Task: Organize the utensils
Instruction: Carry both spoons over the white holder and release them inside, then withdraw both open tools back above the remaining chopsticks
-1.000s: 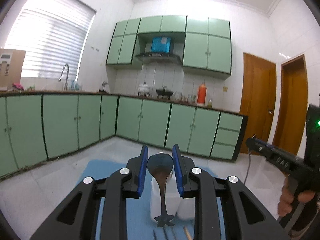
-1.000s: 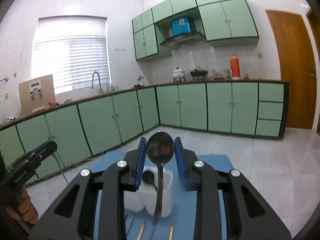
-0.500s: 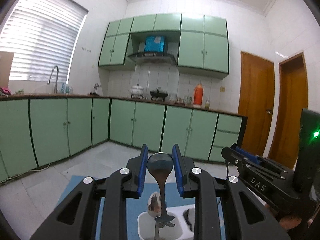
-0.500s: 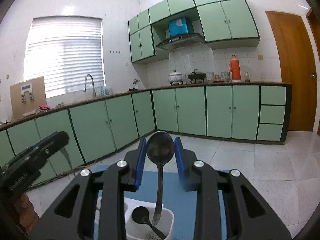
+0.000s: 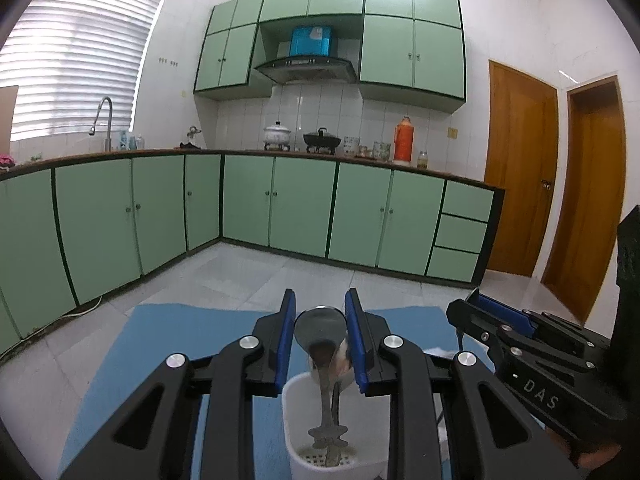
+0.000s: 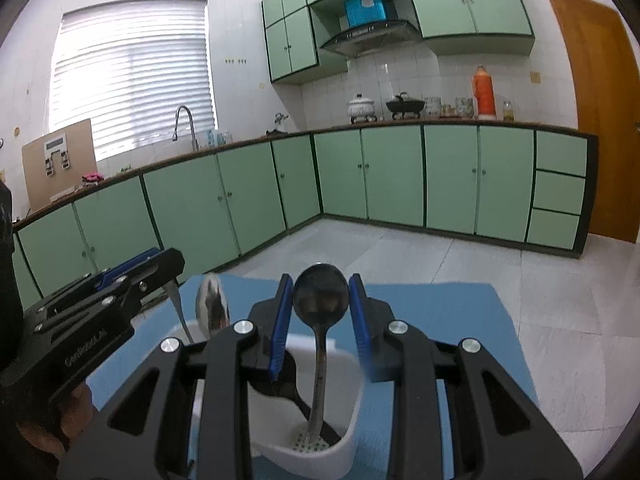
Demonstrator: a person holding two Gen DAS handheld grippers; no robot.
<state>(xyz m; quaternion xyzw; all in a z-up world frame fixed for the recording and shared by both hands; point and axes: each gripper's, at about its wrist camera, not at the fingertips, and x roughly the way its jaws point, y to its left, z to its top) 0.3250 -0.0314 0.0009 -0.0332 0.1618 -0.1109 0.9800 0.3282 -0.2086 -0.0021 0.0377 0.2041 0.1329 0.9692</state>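
Note:
My left gripper (image 5: 320,320) is shut on the bowl of a steel spoon (image 5: 320,330) whose handle hangs down into a white utensil holder (image 5: 298,412). My right gripper (image 6: 320,304) stands a little open around the bowl of a dark spoon (image 6: 320,300) whose handle reaches the perforated floor of the white holder (image 6: 348,396). A black ladle (image 6: 294,384) lies in that same compartment. Another steel spoon (image 6: 212,308) stands in the left compartment. The left gripper shows in the right wrist view (image 6: 160,268); the right gripper shows in the left wrist view (image 5: 468,312).
The holder stands on a blue mat (image 6: 460,320) on a white tiled surface (image 5: 224,276). Green kitchen cabinets (image 5: 280,204) line the far walls. Wooden doors (image 5: 520,168) are at the right.
Both grippers have lowered their spoons handle-first into the white holder. The right gripper's jaws have parted slightly from the dark spoon's bowl.

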